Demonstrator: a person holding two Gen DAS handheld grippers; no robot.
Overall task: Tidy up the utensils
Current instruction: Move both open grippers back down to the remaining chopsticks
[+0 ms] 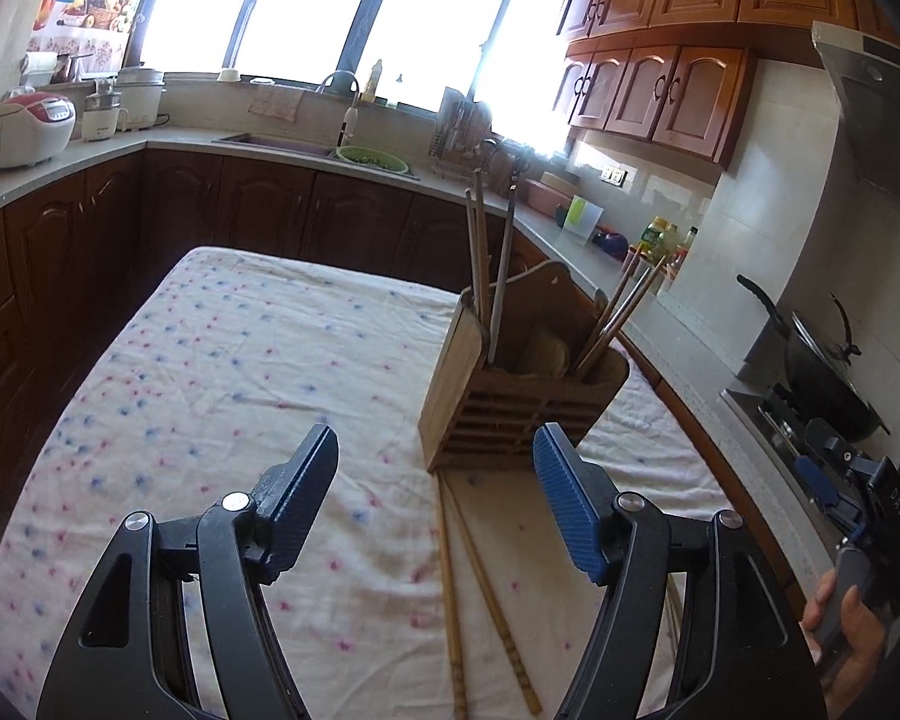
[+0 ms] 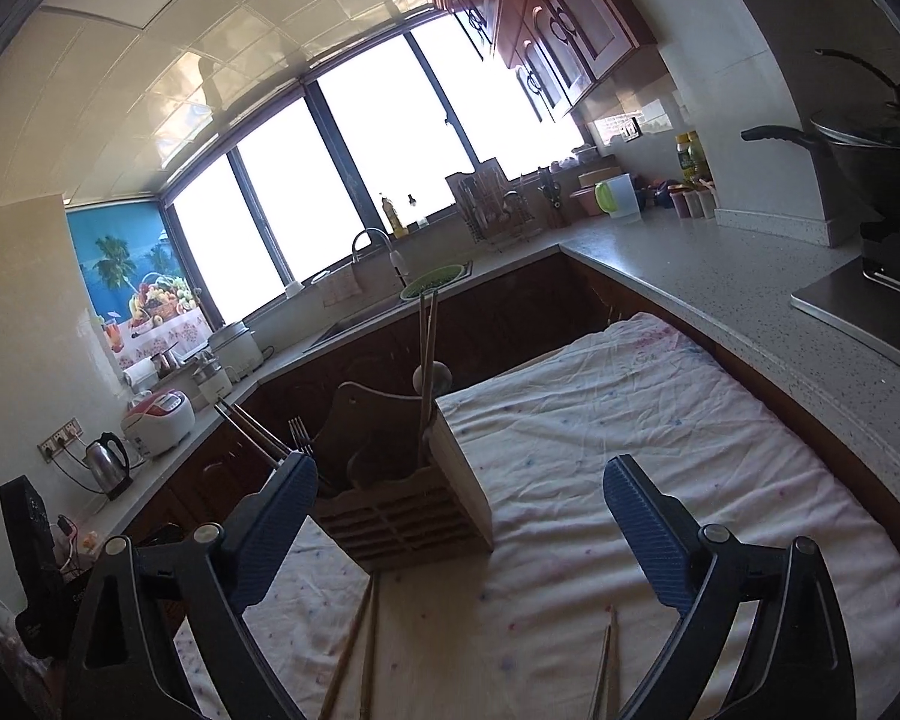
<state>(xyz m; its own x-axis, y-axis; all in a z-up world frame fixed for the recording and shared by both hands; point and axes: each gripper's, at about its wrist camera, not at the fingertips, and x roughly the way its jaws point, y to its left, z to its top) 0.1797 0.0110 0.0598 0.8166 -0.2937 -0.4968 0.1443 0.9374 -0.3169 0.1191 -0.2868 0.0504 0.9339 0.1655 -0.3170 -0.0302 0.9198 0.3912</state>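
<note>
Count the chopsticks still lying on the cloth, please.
4: one wooden pair before the utensil holder, another pair near the right gripper. More may be hidden.

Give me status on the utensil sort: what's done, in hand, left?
Done: several chopsticks and a fork already stand in the slatted wooden utensil holder.
In hand: nothing; the left gripper and right gripper are both open and empty.
Left: a pair of bamboo chopsticks lies on the dotted white cloth before the holder, plus another pair nearer the right gripper.
</note>
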